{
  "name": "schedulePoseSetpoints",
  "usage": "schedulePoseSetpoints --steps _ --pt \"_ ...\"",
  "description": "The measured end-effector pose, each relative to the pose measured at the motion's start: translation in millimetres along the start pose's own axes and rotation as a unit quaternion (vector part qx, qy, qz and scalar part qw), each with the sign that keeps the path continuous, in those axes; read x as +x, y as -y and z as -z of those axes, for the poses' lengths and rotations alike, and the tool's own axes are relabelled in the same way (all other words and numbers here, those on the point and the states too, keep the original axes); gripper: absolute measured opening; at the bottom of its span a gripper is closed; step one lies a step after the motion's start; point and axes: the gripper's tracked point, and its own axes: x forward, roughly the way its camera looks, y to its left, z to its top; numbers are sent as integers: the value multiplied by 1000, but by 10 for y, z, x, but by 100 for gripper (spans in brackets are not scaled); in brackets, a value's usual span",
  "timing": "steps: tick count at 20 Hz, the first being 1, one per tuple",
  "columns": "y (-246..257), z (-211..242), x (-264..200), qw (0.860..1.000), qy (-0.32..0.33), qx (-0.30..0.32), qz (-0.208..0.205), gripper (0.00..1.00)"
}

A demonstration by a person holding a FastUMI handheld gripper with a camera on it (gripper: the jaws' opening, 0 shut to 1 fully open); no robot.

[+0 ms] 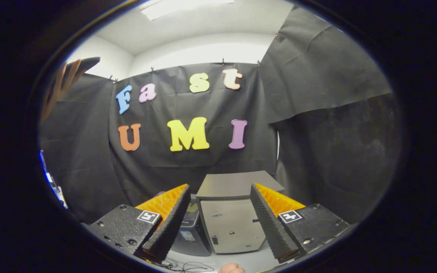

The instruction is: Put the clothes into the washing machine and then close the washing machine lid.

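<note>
My gripper (219, 187) is open, with a wide gap and nothing between its fingers. Beyond the fingers, framed by the gap, stands a small grey box-shaped washing machine (233, 227) on a pale surface. Its grey top lid (237, 184) lies flat and looks closed. Below the fingers a small pinkish rounded thing (231, 268) peeks in; too little of it shows to tell what it is.
A dark box-shaped unit (190, 231) stands right beside the machine, behind my left finger. Thin black cables (182, 265) lie on the pale surface in front. A person's hand (61, 85) is raised high at the far left. Black cloth walls close in behind and to the right.
</note>
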Motion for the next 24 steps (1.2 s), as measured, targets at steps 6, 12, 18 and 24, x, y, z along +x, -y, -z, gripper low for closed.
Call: schedulePoseSetpoints --steps 6,12,18,24 --pt "28 -11 -3 1000 1 -1 7 99" --pt "3 37 49 1000 -9 3 8 99" --pt "80 40 -8 1000 -14 0 4 99" --pt "82 34 54 1000 -15 5 2 99"
